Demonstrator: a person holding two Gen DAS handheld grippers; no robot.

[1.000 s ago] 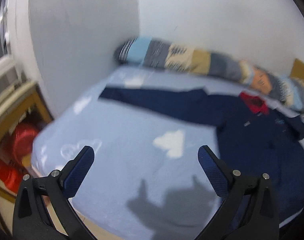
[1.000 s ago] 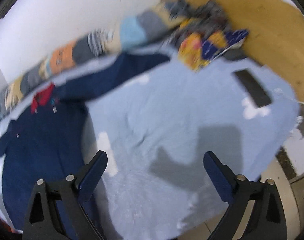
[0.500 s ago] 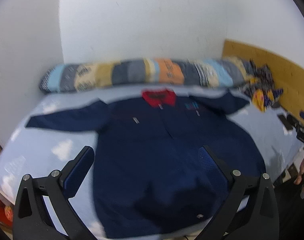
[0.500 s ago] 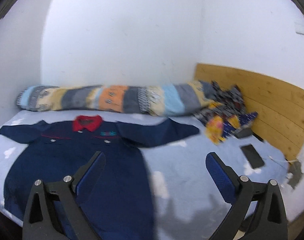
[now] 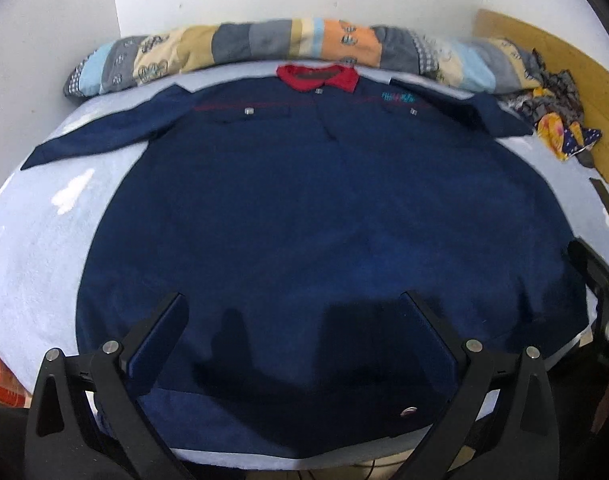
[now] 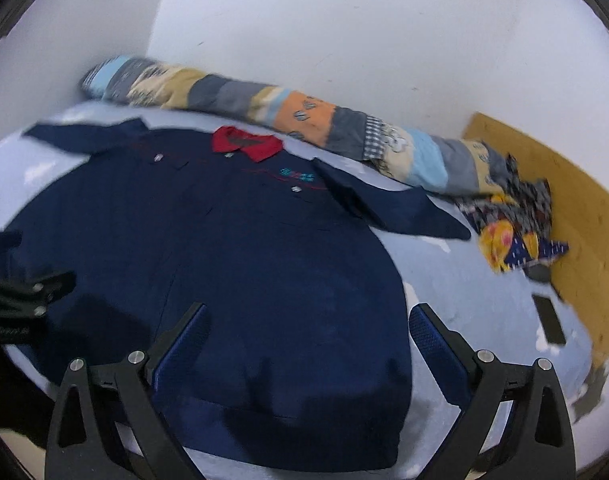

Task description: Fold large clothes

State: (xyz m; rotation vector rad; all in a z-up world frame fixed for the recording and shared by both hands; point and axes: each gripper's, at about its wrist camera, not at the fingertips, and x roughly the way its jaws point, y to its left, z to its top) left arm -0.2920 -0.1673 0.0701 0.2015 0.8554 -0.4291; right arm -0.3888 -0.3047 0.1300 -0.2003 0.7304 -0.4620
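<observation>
Hovering both claws, spread and empty, over the near hem of the navy jacket (image 5: 324, 216), which lies flat, front up, on the light blue bed (image 5: 36, 248), red collar (image 5: 316, 77) far. I'd drop left gripper (image 5: 292, 340) and right gripper (image 6: 306, 344) onto opposite hem corners, pinching both layers.

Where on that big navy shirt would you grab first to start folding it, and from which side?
Probably the sleeve ends. The navy shirt lies flat, face up, red collar at the far edge, sleeves spread sideways. The left gripper could come in from the left for the left sleeve, the right gripper from the right for the right sleeve; both cuffs are thin free edges lying on the bedsheet.
</observation>
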